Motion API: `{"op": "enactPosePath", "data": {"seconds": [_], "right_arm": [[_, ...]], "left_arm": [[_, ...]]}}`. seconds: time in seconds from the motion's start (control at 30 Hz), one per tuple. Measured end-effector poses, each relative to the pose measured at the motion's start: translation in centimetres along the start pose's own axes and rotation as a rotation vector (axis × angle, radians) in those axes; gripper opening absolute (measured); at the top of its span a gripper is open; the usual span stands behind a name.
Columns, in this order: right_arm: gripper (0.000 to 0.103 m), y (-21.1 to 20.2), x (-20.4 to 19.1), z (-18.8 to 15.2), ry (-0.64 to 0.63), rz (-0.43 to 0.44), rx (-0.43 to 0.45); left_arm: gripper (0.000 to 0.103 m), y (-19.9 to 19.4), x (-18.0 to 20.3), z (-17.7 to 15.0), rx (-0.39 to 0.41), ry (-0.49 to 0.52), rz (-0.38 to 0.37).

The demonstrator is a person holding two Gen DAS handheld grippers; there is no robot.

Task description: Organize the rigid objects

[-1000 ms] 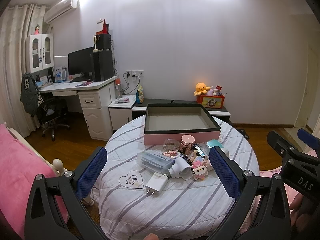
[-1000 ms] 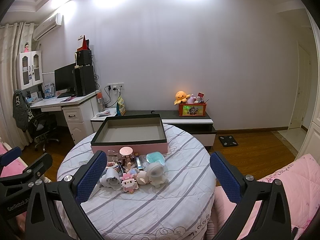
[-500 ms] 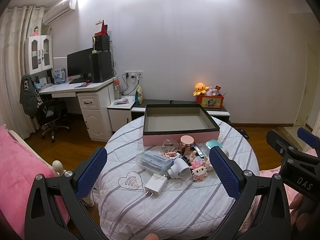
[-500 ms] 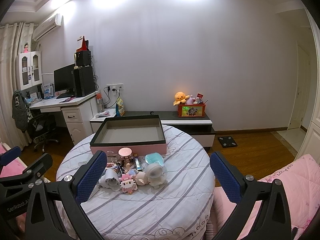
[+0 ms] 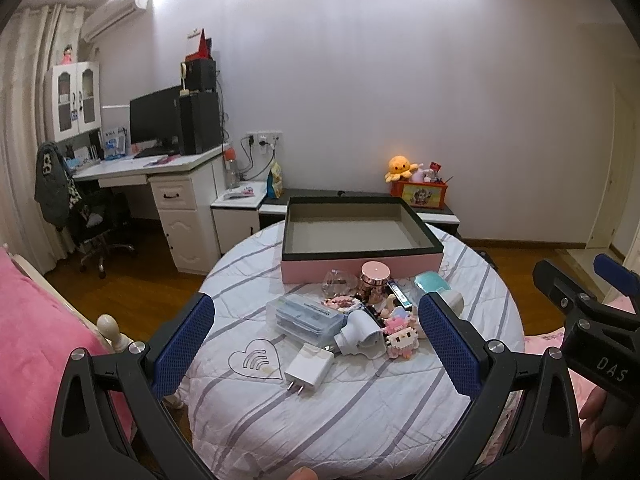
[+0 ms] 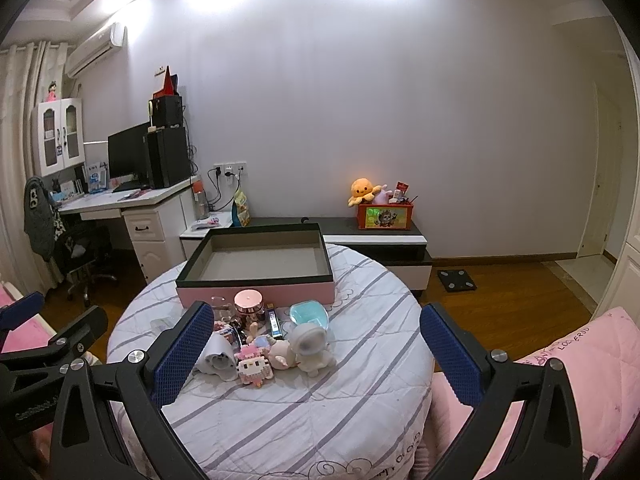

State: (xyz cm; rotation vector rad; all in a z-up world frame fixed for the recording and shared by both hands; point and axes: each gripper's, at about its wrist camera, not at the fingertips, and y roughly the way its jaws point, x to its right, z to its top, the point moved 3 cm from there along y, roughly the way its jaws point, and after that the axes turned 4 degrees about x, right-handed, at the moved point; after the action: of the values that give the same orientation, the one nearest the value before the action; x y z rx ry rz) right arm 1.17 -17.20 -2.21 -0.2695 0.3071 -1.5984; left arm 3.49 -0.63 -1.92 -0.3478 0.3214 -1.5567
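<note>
Left wrist view shows our left gripper [image 5: 314, 344] and right gripper [image 6: 316, 350] spread wide and empty above the counter [image 5: 360, 420], where the light, stiff charger [image 5: 309, 367] lies before the box [image 5: 360, 266]; we'd pinch its flat sides.

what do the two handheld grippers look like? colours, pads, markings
Both match: black plastic frames with triangular cut-outs and silver screws. The left gripper and right gripper carry blue textured pads on each finger. White lettering "DAS" shows on the right unit's body, partly legible lettering on the left's. No cables or sleeves visible.
</note>
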Motion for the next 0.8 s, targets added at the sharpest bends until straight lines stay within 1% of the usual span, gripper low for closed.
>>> {"op": "enactPosePath", "data": {"seconds": [0.3, 0.43, 0.67, 0.8], "right_arm": [[0.103, 1.8, -0.7, 0.2, -0.012, -0.003, -0.005], [0.103, 2.8, -0.8, -0.1, -0.018, -0.001, -0.019], [0.103, 6.3, -0.7, -1.5, -0.012, 0.009, -0.102], [0.103, 8.8, -0.7, -2.9, -0.012, 0.015, -0.165]], "left_arm": [[0.103, 1.8, -1.0, -0.1, 0.024, -0.019, 0.001], [0.103, 3.1, -1.6, -0.7, 0.016, -0.021, 0.008], [0.103, 6.6, -3.0, -3.2, -0.073, -0.02, 0.029], [0.103, 8.6, -3.7, -4.8, -0.129, -0.027, 0.034]]}}
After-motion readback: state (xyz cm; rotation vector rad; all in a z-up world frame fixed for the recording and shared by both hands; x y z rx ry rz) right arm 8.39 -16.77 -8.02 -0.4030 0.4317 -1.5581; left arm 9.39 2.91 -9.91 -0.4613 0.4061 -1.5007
